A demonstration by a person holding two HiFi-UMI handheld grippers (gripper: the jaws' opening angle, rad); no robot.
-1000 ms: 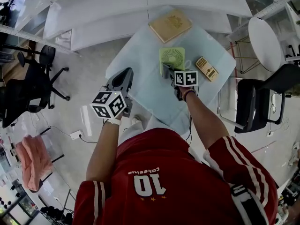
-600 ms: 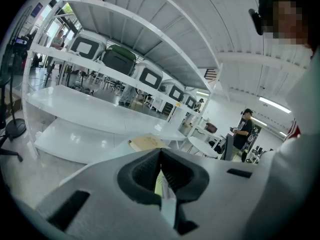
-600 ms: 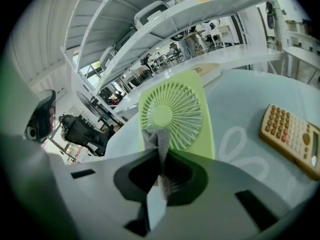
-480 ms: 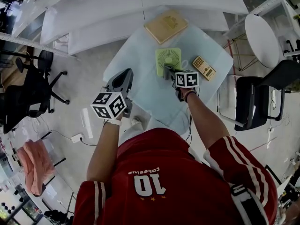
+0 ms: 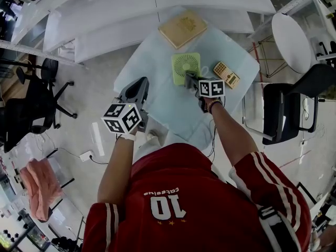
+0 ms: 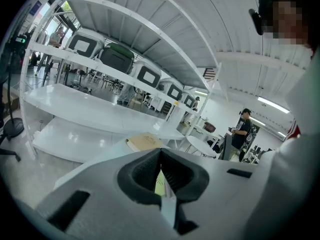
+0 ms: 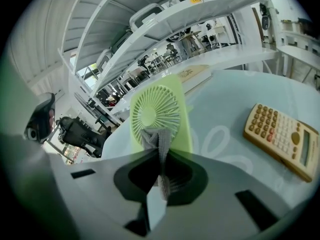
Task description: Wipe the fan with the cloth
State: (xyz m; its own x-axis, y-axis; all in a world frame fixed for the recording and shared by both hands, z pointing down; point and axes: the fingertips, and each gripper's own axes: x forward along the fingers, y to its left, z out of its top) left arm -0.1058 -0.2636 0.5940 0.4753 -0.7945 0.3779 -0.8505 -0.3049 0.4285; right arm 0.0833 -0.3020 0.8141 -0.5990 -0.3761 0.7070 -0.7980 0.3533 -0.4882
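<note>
A light green square fan (image 5: 186, 67) lies flat on the pale glass table (image 5: 152, 62); its round grille (image 7: 155, 112) fills the middle of the right gripper view. My right gripper (image 5: 188, 79) is shut on a small grey cloth (image 7: 154, 141), whose tip rests on the fan's near edge. My left gripper (image 5: 137, 89) is held off the table's left side, jaws shut with nothing between them; a sliver of the green fan (image 6: 159, 185) shows past its jaws.
A tan calculator (image 5: 226, 75) lies just right of the fan, and a tan book (image 5: 182, 29) lies at the table's far edge. A black office chair (image 5: 286, 112) stands to the right. White shelving (image 5: 105, 14) runs behind the table.
The right gripper with the cloth has stayed at the fan's near edge, shifting slightly. The left gripper has not moved.
</note>
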